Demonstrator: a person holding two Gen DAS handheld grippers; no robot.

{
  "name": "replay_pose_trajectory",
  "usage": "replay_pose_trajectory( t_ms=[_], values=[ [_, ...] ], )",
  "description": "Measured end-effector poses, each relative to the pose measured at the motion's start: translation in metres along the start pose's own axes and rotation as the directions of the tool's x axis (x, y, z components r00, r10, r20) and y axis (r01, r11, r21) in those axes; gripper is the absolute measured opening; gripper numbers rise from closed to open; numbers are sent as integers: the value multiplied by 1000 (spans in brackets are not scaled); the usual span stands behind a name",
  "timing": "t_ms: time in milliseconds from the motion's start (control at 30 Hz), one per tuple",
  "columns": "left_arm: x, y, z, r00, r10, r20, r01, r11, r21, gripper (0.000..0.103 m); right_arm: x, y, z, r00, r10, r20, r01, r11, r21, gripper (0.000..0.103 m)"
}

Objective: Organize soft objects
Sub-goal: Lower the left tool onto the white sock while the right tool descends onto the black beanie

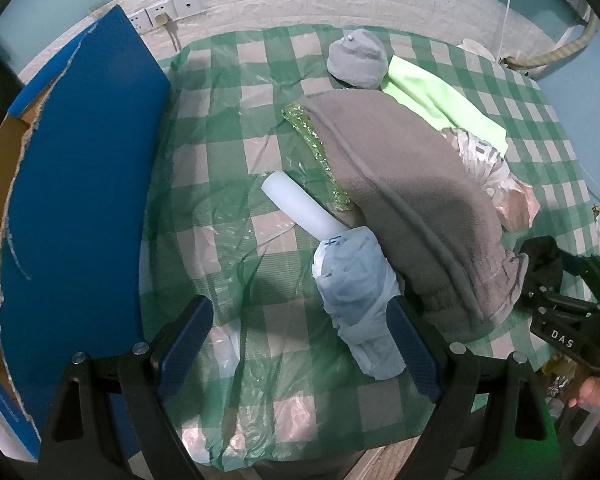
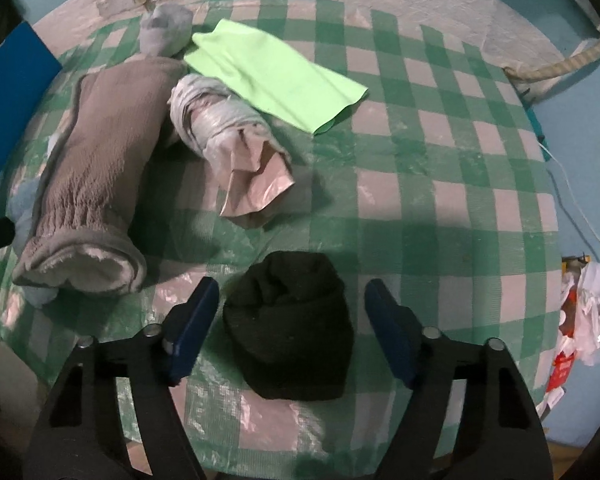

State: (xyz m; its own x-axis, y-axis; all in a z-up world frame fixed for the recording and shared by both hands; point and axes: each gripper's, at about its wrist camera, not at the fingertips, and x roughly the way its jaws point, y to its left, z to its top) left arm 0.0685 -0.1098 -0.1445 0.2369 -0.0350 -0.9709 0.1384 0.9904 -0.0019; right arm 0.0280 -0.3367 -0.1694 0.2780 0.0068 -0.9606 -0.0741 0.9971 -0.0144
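Note:
My left gripper (image 1: 300,344) is open, its right finger beside a light-blue plastic bag bundle (image 1: 356,300) wrapped round a white foam tube (image 1: 296,204). A large rolled grey fleece (image 1: 404,184) lies to the right; it also shows in the right wrist view (image 2: 96,184). My right gripper (image 2: 292,332) is open, with a dark rolled sock (image 2: 292,324) lying on the table between its fingers. A rolled white and pink plastic bag (image 2: 232,144), a light-green cloth (image 2: 272,72) and a small grey rolled sock (image 2: 166,28) lie further back.
A green-checked tablecloth (image 2: 440,184) under clear plastic covers the table. A blue cardboard box (image 1: 76,208) stands at the left edge. Wall sockets (image 1: 168,10) are behind. Crumpled bags (image 2: 584,316) lie off the right edge.

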Motion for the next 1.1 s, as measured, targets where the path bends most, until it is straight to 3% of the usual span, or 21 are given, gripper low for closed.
replay_pose_trajectory(
  t_ms=[67,233,633,733,800,833,1100],
  values=[
    [3,-1,0,1000,-5,-6,5,1000,-1,89,4,1,-1,1000,-1,-16,1,1000,-10,55],
    [7,-8,3,1000,-15,-11,15,1000,1,89,4,1,-2,1000,5,-12,-5,1000,-14,50],
    [33,-25,8,998,2,-61,0,1000,30,87,0,-3,11,999,31,-15,-31,1000,0,48],
    [36,-24,9,998,-5,-66,8,999,37,72,-7,-7,14,999,39,-8,-39,999,3,48],
    [37,-23,7,998,-18,-67,20,999,37,52,-11,-7,15,999,45,-3,-45,999,7,48],
    [37,-22,7,997,-23,-67,26,999,39,47,-11,-6,14,999,48,1,-48,999,8,48],
    [21,-9,3,999,-41,3,41,998,58,40,-22,0,16,998,55,25,-55,998,2,48]
  ],
)
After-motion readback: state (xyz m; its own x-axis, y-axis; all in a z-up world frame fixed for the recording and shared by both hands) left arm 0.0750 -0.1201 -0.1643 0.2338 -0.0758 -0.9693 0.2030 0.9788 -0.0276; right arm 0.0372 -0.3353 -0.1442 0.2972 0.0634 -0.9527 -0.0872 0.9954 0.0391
